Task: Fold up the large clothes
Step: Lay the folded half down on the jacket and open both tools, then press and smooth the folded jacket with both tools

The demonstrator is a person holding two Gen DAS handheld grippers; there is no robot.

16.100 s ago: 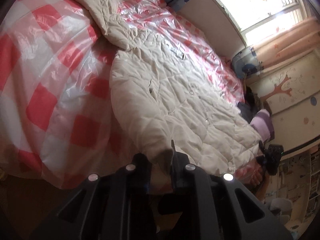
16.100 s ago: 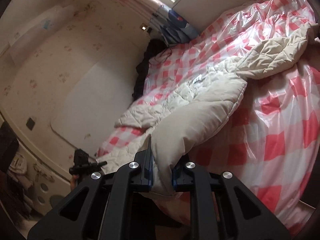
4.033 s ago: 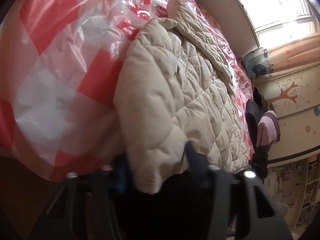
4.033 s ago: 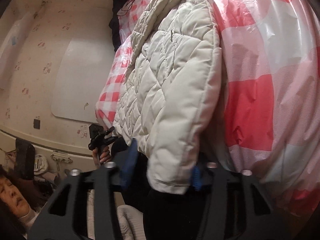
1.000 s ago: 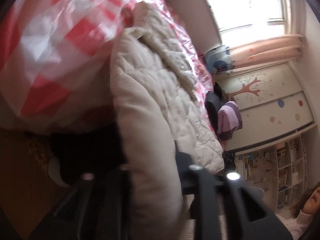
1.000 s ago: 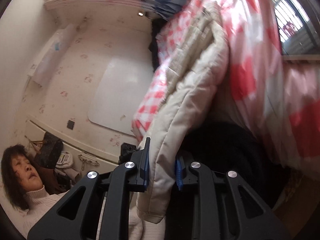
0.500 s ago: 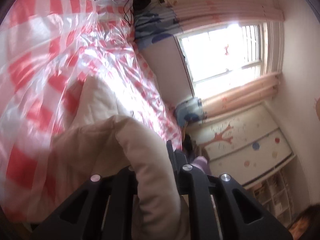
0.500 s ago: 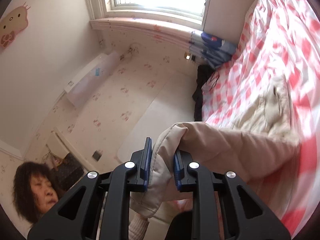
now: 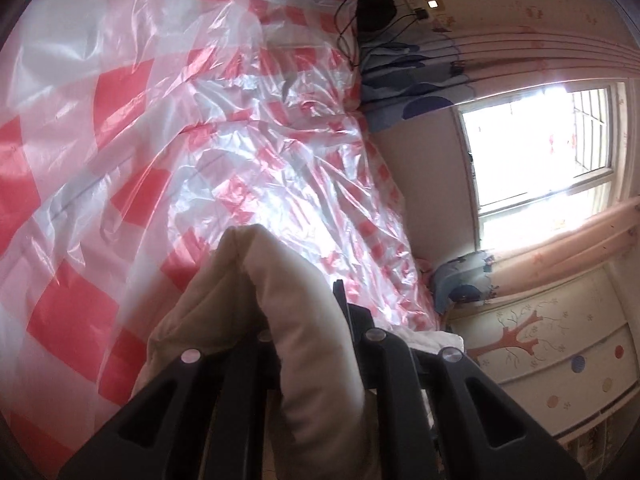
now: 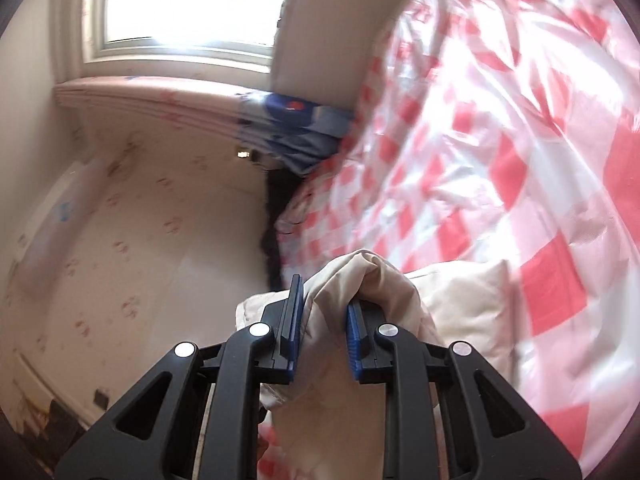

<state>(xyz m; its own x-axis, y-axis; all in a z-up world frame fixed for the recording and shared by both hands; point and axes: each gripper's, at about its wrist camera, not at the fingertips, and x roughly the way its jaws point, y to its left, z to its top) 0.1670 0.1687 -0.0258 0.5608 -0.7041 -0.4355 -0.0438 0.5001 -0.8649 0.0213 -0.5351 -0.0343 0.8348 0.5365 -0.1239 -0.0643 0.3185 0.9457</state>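
Left gripper (image 9: 308,320) and right gripper (image 10: 322,316) each pinching the cream padded coat (image 9: 276,292), raised over the checked bed cover (image 9: 120,120): carried level, laid flat without slackening.

Coat (image 9: 304,320) bulk below frame edge

No legible text, label, brand or number on anything here.

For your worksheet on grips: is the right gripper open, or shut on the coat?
Shut on the coat: the right gripper pinches a bunched fold between its blue pads.
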